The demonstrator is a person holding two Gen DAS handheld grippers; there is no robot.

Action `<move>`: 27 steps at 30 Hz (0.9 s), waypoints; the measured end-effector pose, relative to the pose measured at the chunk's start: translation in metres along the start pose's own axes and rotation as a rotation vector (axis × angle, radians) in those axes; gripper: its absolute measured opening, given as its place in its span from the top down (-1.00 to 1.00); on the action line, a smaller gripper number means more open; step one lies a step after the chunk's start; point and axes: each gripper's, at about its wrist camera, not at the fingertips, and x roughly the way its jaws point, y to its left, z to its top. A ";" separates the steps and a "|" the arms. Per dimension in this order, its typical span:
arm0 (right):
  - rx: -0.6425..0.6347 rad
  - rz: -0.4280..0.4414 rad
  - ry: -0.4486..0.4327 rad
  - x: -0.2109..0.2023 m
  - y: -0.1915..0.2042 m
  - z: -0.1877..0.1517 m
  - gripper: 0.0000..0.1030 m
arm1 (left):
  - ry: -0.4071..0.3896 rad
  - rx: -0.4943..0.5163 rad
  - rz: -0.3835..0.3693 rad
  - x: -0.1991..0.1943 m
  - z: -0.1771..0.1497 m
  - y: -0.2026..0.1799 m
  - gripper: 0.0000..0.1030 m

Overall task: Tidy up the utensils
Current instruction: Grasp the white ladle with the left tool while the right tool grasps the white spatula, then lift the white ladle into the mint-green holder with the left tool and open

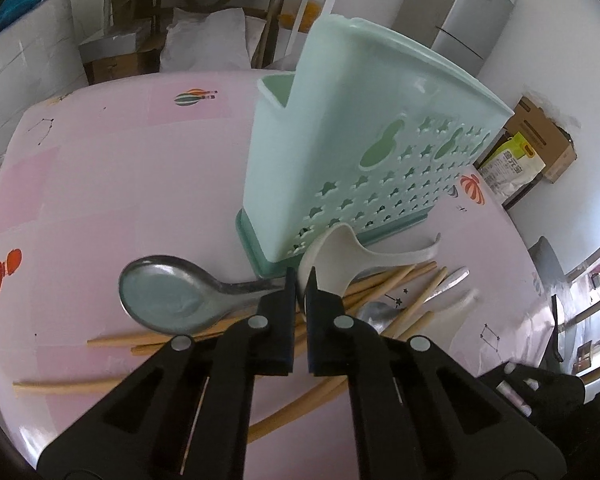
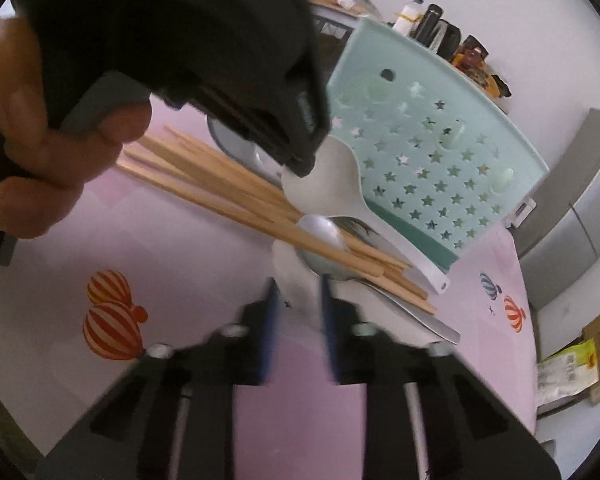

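My left gripper (image 1: 300,276) is shut on the bowl rim of a white ceramic spoon (image 1: 340,256) and holds it above the pile, just in front of the mint green utensil holder (image 1: 364,152). The same spoon (image 2: 324,184) and left gripper (image 2: 300,164) show in the right wrist view, before the holder (image 2: 432,140). My right gripper (image 2: 298,284) is open, with its fingers either side of another white spoon (image 2: 296,276) that lies on the table. Wooden chopsticks (image 2: 228,192) and metal spoons (image 2: 324,236) lie in a heap. A large metal spoon (image 1: 164,296) lies left of the holder.
The pink tablecloth (image 1: 120,168) with balloon prints covers the table. Chopsticks (image 1: 80,386) are scattered near the front edge. Cardboard boxes and a bag (image 1: 512,164) sit on the floor to the right. A grey fridge (image 1: 476,12) stands behind.
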 end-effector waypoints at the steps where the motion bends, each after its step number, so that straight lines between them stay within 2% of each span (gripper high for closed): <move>1: -0.011 -0.003 0.003 -0.001 0.001 0.000 0.79 | -0.001 -0.003 0.000 -0.001 -0.001 0.000 0.95; 5: -0.034 0.040 0.027 -0.014 0.005 -0.004 0.81 | -0.010 -0.006 0.008 -0.004 -0.004 -0.001 0.97; 9: 0.002 0.110 0.043 -0.035 -0.004 -0.011 0.82 | -0.026 0.002 0.035 -0.009 -0.005 -0.006 0.98; 13: 0.224 0.295 0.081 -0.048 -0.048 -0.009 0.81 | -0.044 0.013 0.074 -0.015 -0.005 -0.010 0.98; 16: 0.384 0.400 0.120 -0.047 -0.087 -0.004 0.81 | -0.056 0.012 0.086 -0.019 -0.005 -0.012 0.98; 18: 0.516 0.524 0.173 -0.039 -0.120 -0.001 0.93 | -0.064 0.010 0.087 -0.021 -0.005 -0.014 0.98; 19: 0.538 0.548 0.196 -0.035 -0.130 0.002 0.92 | -0.068 0.012 0.091 -0.023 -0.005 -0.014 0.98; 21: 0.502 0.590 0.226 -0.032 -0.136 0.010 0.93 | -0.074 0.017 0.096 -0.023 -0.005 -0.018 0.98; 23: 0.391 0.575 0.252 -0.036 -0.129 0.024 0.94 | -0.085 0.027 0.105 -0.025 -0.006 -0.021 0.98; 24: 0.378 0.567 0.242 -0.039 -0.134 0.029 0.95 | -0.094 0.032 0.111 -0.027 -0.006 -0.021 0.98; 26: 0.401 0.518 0.194 -0.043 -0.162 0.031 0.95 | -0.109 0.032 0.115 -0.030 -0.008 -0.022 0.98; 27: 0.459 0.520 0.158 -0.047 -0.177 0.030 0.95 | -0.117 0.030 0.116 -0.032 -0.008 -0.021 0.98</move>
